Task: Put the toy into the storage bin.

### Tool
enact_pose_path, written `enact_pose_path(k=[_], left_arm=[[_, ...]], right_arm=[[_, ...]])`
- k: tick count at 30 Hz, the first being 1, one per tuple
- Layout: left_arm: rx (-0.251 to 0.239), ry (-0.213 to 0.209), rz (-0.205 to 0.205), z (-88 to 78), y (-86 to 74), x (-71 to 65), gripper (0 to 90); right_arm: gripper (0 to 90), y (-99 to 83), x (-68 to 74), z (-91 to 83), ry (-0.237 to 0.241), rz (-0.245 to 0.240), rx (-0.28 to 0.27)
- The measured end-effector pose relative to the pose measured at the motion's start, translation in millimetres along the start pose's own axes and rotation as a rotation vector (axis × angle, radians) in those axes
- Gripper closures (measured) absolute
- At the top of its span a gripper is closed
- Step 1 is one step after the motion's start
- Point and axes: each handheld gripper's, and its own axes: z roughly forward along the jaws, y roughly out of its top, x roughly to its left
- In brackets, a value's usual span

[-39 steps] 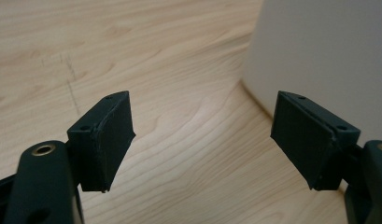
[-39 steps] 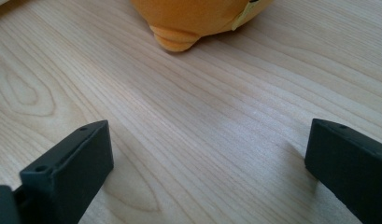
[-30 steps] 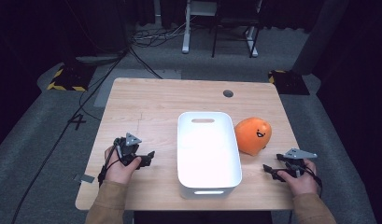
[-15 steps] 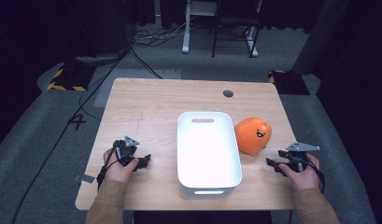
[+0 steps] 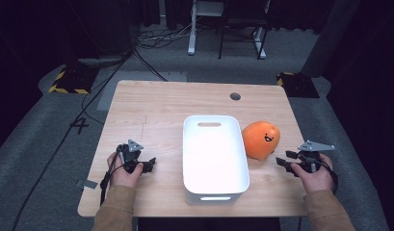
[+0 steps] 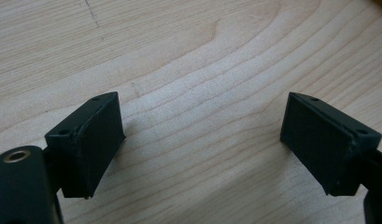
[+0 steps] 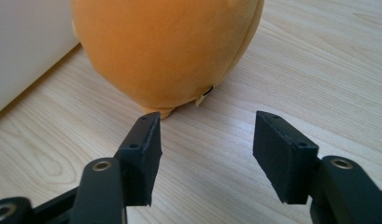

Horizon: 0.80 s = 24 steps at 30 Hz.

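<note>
The high view looks down the table (image 5: 156,103) from its near side, while both gripper views skim that wood closely.

Bare table (image 5: 156,110) lies open left; the white bin (image 5: 215,154) and orange plush (image 5: 260,139) block the right.

We see the desk (image 5: 165,106) evenly lit from above while the floor and room around it sink into near black. The high view is soft and slightly grainy. Both gripper views are bright and sharp, with faint shadows under the fingers (image 6: 93,140).
</note>
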Motion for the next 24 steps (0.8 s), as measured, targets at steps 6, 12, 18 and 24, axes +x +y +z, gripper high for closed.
enact_pose_path(k=[6,12,18,24], left_arm=[[0.003,0.003,0.010,0.8,1.2,0.0,12.8],[-0.002,-0.003,0.010,2.0,1.6,0.0,12.3],[0.009,-0.007,0.016,4.3,4.6,-0.5,10.6],[0.009,-0.007,0.016,4.4,4.7,-0.7,10.6]], right_arm=[[46.3,7.3,-0.3,-6.7,0.017,0.005,-0.031],[54.6,15.8,2.0,-14.4,-0.008,-0.031,-0.035],[56.9,28.9,4.9,-20.3,-0.011,-0.048,-0.068],[57.0,44.1,6.6,-22.0,-0.006,-0.069,-0.092]])
